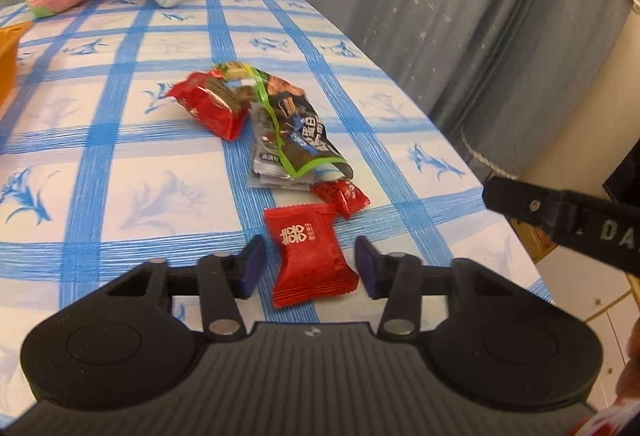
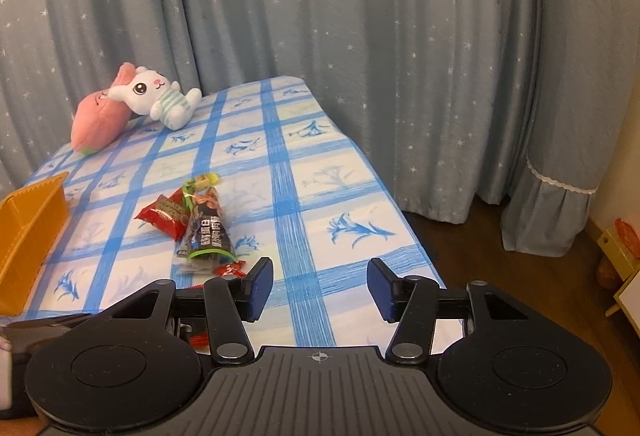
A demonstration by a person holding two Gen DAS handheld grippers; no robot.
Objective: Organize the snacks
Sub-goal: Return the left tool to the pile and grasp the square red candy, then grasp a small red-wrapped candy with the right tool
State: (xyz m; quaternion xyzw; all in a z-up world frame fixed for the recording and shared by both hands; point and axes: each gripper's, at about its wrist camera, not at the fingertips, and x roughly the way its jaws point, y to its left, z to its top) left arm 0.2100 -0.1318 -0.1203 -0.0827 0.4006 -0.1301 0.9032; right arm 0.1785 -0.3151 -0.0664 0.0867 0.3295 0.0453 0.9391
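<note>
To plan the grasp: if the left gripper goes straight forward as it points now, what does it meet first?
The left gripper, jaws open, would likely meet the red candy packet lying between its fingers.

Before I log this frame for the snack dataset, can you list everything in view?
Red candy packet: 1, red, between the left gripper's fingers, on the table.
Small red candy: 1, red, just beyond it.
Dark snack bag: 1, black with green trim, mid-table.
Red snack pack: 1, red, left of the dark bag.
Basket: 1, orange, table's left edge.
Plush rabbit: 1, white, far end.
Pink plush: 1, beside the rabbit.
Tablecloth: 1, blue-checked.
Curtain: grey-blue, starred, behind.
Left gripper: open.
Right gripper: open, over the table edge.
</note>
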